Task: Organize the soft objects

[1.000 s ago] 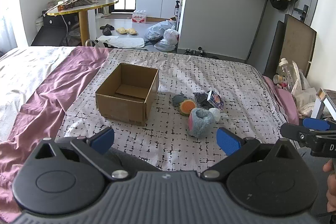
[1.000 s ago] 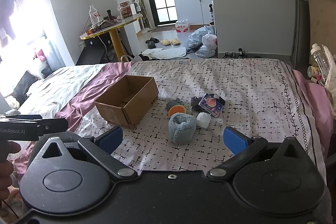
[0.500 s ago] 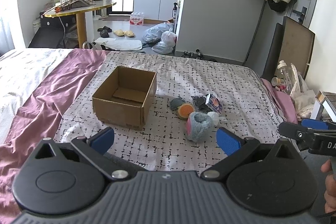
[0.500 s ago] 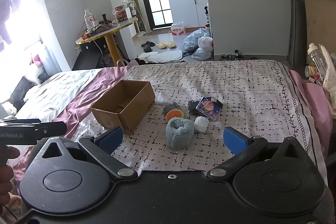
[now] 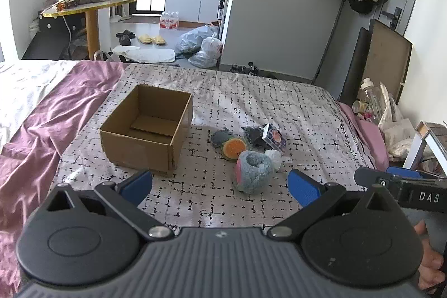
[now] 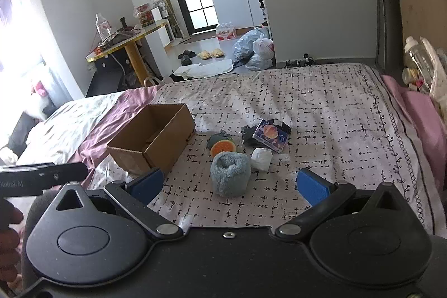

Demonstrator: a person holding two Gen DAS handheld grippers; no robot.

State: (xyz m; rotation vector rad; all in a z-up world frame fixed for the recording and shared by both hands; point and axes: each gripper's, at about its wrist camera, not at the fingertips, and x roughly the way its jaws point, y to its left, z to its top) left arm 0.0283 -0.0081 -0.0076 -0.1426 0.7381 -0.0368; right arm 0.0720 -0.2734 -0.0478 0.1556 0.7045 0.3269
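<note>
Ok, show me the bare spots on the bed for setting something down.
Free: the patterned sheet right of the toy pile, up to the pink edge; the far stretch beyond the box; the near strip between the blue sock and the claws. Crowded: the sock, orange toy and packet cluster beside the box.

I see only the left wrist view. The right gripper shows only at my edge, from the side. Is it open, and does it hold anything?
Observer: In the right wrist view the right gripper is open, with nothing between its fingers.
Operator: The white thing behind the blue fluffy item is half hidden for me. How does it lie?
Observer: There it shows whole: a small crumpled bundle, close beside the blue fluffy item on its right, not under it.
</note>
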